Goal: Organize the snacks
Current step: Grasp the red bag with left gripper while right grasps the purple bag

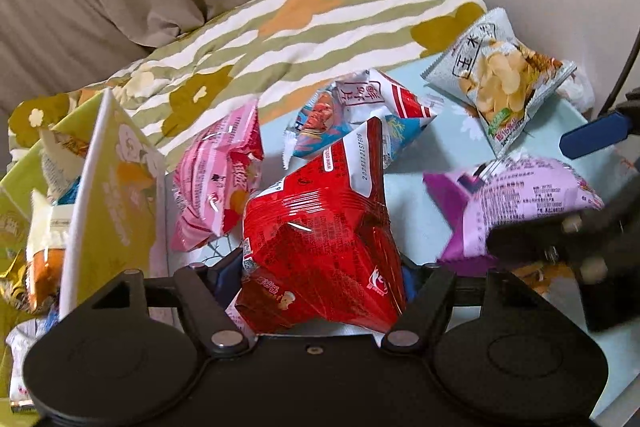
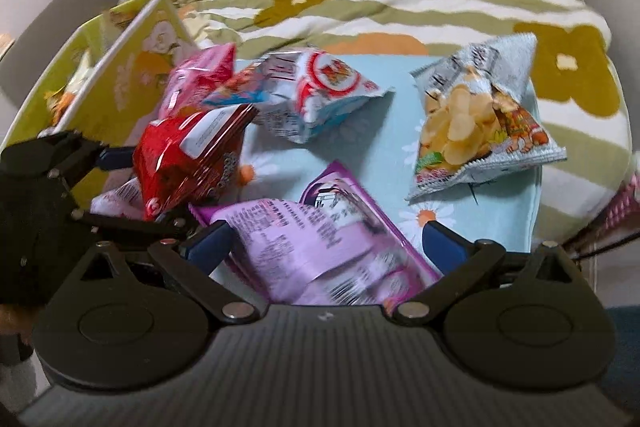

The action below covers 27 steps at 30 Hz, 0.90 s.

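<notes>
My left gripper is shut on a red snack bag and holds it upright above the pale blue cloth; the red snack bag also shows in the right wrist view. My right gripper straddles a purple snack bag with its blue fingers apart on either side; the bag is blurred. The purple snack bag appears at right in the left wrist view. A pink bag, a white-and-red bag and a grey chips bag lie on the cloth.
A yellow-green carton with open flaps stands at the left and holds several snack packs. A striped floral quilt lies behind the cloth. Beige curtain and wall are behind. The left gripper body shows at left in the right wrist view.
</notes>
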Motion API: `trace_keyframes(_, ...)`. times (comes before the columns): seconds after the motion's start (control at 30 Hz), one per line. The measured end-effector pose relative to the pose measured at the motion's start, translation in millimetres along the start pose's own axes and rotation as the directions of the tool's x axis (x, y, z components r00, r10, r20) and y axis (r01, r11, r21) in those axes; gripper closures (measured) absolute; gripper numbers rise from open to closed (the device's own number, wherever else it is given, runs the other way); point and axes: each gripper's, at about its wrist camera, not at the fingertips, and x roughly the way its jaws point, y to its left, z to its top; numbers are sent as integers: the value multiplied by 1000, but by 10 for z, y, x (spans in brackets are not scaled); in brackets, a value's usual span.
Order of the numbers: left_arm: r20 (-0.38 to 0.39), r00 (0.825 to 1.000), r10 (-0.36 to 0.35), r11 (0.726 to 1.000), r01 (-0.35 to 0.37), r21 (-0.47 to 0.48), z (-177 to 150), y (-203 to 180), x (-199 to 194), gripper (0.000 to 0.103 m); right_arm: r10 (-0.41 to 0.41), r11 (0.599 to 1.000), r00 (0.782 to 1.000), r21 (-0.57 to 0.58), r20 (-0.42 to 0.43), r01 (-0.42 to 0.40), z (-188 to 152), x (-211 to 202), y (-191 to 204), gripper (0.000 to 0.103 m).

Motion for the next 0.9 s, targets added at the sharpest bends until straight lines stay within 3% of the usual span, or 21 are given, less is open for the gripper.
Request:
trace_keyframes(0.27,26,999,22,999,-21,-33,-82,29,-178,27,19,978,999,-209,31,-12,-118,-150,160,0)
trace_keyframes(0.37,34,999,29,999,-27,-43,-92,25,-212,27,-13,954,999,-298,35,23,-122,-88,198,0)
trace_keyframes(0.53,44,998,41,998,-38,-58,-95,16,-236,27,-14,929,1000,-371,-3,12,-132,147,159,0)
trace_keyframes(0.67,53,998,45,996,-40,-81,-90,14,-273,27,-29,920,999,-392,-39,11,-191,319,107,0)
trace_keyframes(0.73,62,997,52,995,-46,-88,-80,10,-313,27,-31,922,998,-387,-52,9,-211,358,74,12)
trace_keyframes(0.9,93,994,62,992,-51,-116,-34,18,-448,27,-31,942,999,-334,-39,17,-208,283,-12,18)
